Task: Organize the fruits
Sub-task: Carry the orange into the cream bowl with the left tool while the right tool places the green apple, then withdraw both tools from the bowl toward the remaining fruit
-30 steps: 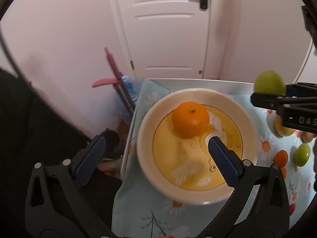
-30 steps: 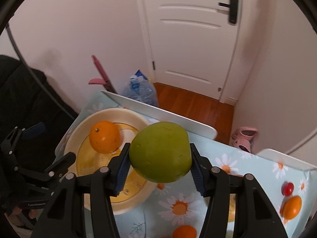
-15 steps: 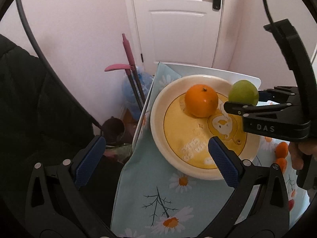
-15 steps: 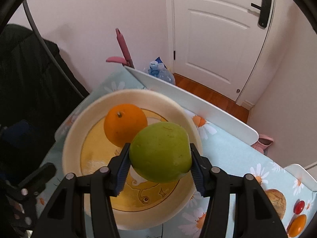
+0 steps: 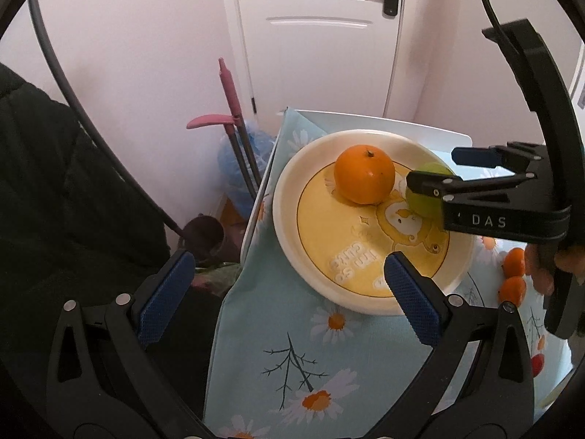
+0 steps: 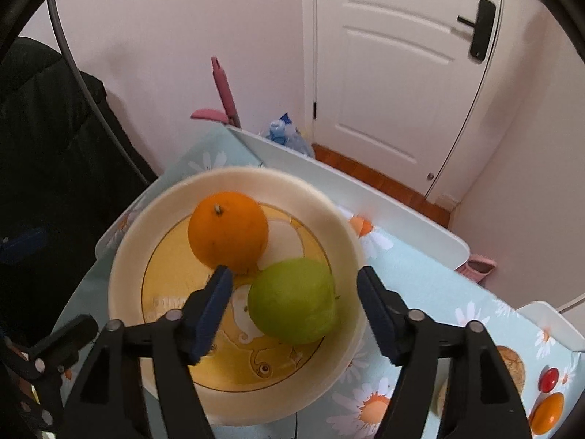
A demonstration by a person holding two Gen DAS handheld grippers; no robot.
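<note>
A cream plate with a yellow centre (image 6: 124,267) stands on the daisy tablecloth and holds an orange (image 6: 226,232). A green fruit (image 6: 292,301) lies on the plate just right of the orange. My right gripper (image 6: 294,274) hangs over the plate with its jaws opening; the green fruit sits between them, with a gap at each blue pad. In the left wrist view the same plate (image 5: 289,226), orange (image 5: 363,175) and green fruit (image 5: 420,201) show, the right gripper (image 5: 435,168) reaching in from the right. My left gripper (image 5: 289,259) is open and empty at the plate's near rim.
Small orange fruits (image 5: 513,261) lie on the cloth right of the plate. A brown fruit (image 6: 512,366), a red one (image 6: 548,380) and an orange one (image 6: 548,417) lie at the far right. A pink-handled broom (image 5: 228,87) leans past the table's left edge, beside a dark coat.
The right gripper carried the green fruit over the plate and down, then its jaws parted; the fruit now lies on the plate beside the orange. The left gripper drew back slightly.
</note>
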